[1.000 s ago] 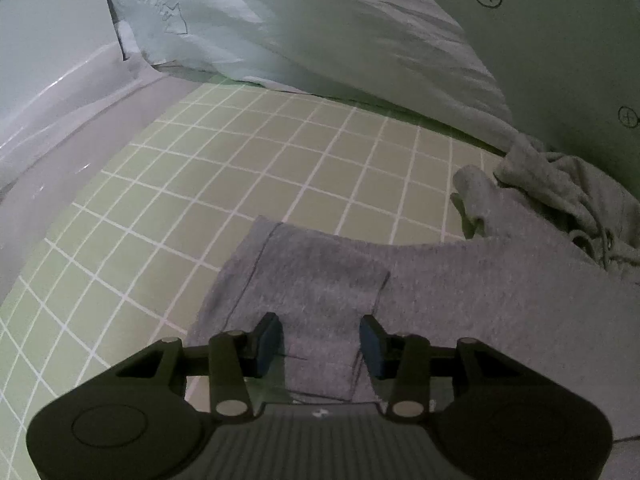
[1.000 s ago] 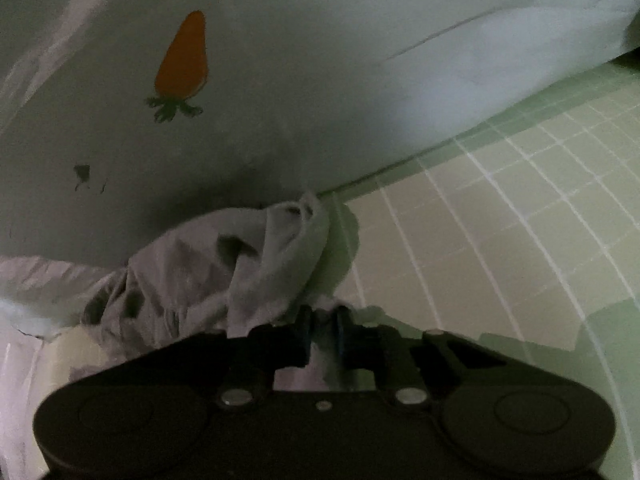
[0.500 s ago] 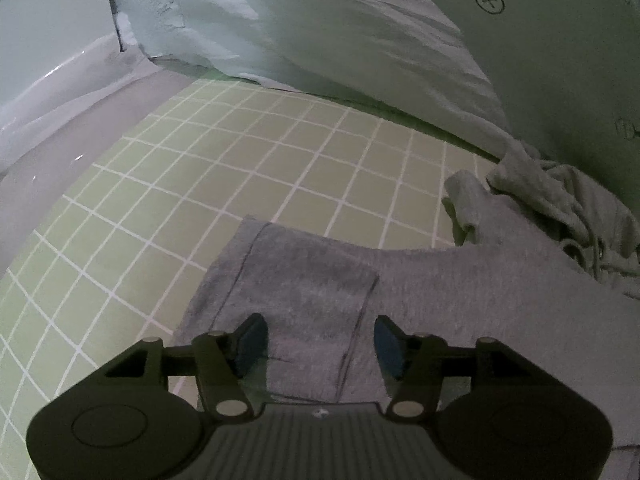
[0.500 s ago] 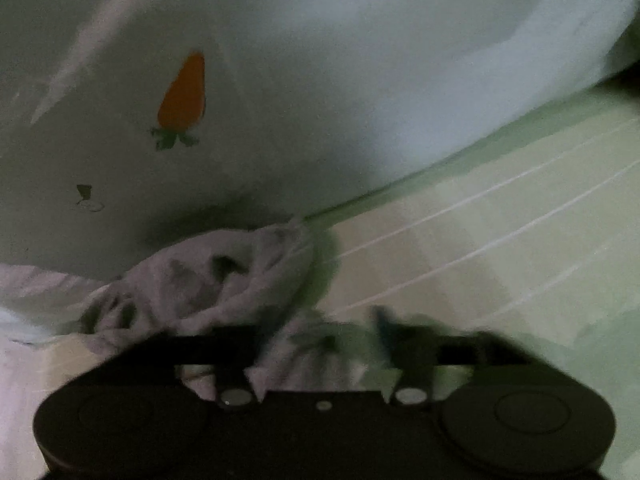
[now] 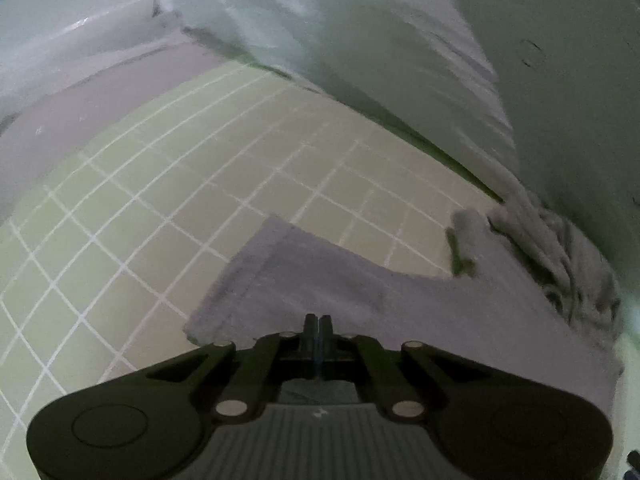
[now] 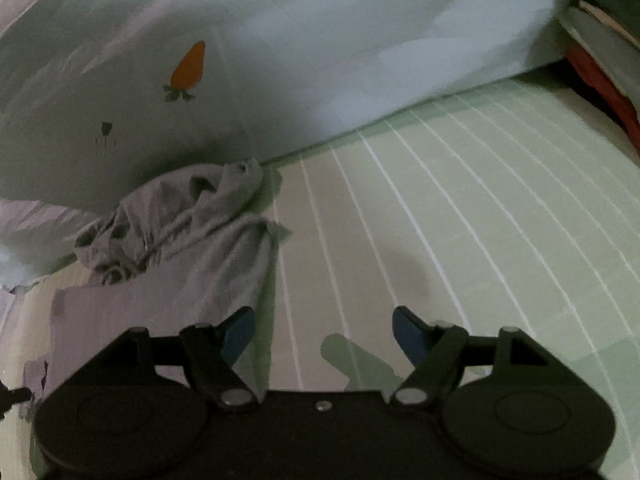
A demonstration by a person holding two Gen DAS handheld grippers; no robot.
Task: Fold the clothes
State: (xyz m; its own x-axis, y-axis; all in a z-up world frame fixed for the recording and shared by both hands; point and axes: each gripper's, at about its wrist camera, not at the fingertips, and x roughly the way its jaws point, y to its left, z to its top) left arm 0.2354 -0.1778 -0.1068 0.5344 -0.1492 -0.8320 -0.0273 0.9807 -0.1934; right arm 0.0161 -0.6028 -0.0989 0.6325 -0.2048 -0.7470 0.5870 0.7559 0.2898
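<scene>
Green grid-lined bed point(image 5: 168, 184) is the work surface, and the left hand-held gripper point(image 5: 319, 322) is pinched shut right at the near edge of the flat grey garment point(image 5: 400, 304), though whether cloth is actually between the fingers I can't tell. The right hand-held gripper point(image 6: 324, 330) is spread wide and empty, with the garment's bunched end just to its left, long axis running left to right, so I'd guess it grabs that next. No readable writing, just a carrot print point(image 6: 188, 68) on the pale bedding point(image 6: 360, 40) behind.

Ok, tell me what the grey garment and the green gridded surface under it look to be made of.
Grey garment: soft matte knit, probably cotton jersey or sweatshirt fleece; it bunches into limp folds and shows a stitched hem. Green gridded surface: looks like a smooth, flat mat or printed sheet with white lines, without sheen; blur leaves fabric or vinyl open.
</scene>
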